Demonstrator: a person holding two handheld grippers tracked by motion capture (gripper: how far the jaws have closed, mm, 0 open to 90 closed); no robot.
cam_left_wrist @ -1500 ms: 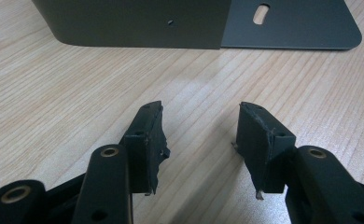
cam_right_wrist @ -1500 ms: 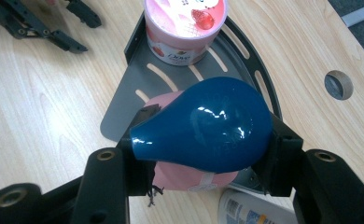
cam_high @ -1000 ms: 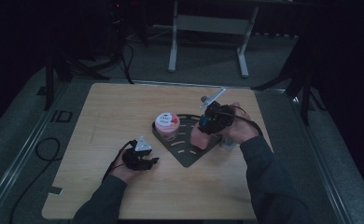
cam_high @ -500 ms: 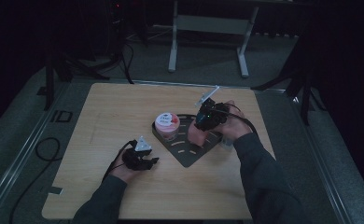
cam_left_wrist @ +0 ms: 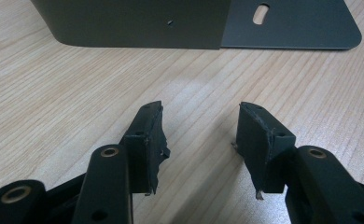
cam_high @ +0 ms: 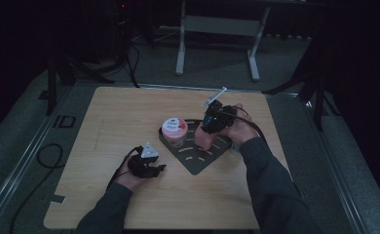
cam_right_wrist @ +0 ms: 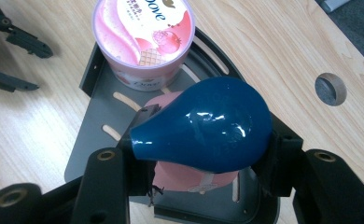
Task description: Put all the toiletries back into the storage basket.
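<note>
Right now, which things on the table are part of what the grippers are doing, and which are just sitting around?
In the job:
- blue bulb, clamped in the right gripper
- pink object under the bulb
- dark slotted tray below them

Lying about:
- pink ice cream tub, standing on the tray
- left gripper, open over bare table
- metal stand beyond the table

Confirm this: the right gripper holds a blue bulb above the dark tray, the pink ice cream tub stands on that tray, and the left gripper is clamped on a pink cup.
One part is wrong. The left gripper holds nothing: the left gripper view shows its jaws apart over bare table. The right gripper does grip the blue bulb above the dark tray, where the ice cream tub stands.
</note>
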